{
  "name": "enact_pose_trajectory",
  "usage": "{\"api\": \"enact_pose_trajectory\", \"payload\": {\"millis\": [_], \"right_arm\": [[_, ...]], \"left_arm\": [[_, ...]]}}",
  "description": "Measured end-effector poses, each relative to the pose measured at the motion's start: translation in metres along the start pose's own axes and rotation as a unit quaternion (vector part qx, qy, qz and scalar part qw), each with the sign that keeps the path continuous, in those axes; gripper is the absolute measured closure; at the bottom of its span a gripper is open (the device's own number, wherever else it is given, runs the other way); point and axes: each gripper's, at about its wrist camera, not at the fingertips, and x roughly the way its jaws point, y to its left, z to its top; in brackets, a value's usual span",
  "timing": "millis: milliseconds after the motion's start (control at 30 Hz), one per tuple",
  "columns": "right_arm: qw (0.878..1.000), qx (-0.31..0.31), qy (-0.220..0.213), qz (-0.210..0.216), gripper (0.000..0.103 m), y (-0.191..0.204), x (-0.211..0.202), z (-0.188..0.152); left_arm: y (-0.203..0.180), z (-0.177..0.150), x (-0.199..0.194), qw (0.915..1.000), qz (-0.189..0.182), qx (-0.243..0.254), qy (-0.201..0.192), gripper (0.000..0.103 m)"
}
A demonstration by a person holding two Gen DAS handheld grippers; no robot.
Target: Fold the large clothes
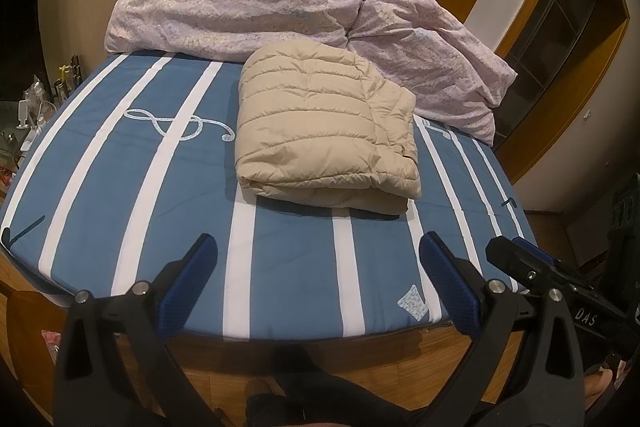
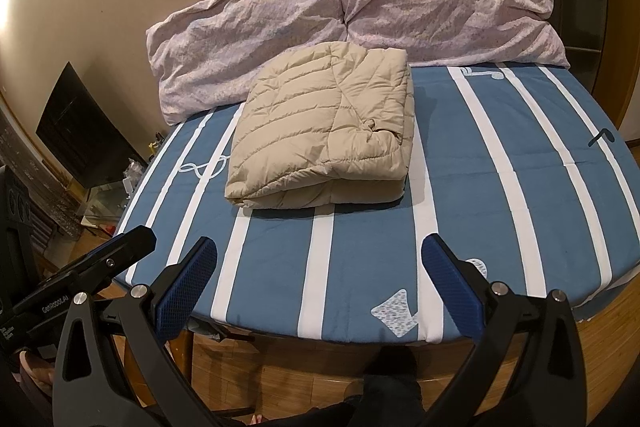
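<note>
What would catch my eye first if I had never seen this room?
A puffy beige quilted jacket, folded into a thick bundle, lies mid-bed on the blue sheet with white stripes. Behind it, against the wall, slump two crumpled lilac pillows. Nearest the camera, the left gripper and right gripper gape open, empty.

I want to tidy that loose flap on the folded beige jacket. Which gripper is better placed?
Right, marginally. The flap lies on the beige jacket's right side. Both the right gripper and left gripper hang open, short of it.

Bedside clutter too small to identify
</note>
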Motion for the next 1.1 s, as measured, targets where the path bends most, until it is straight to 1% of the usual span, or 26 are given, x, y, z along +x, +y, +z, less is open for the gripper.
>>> {"api": "enact_pose_trajectory", "payload": {"millis": [1100], "right_arm": [[1.000,0.002,0.000,-0.001,0.001,0.0039,0.0020,-0.0004]], "left_arm": [[0.0013,0.0024,0.0047,1.0000,0.001,-0.003,0.004,0.003]]}}
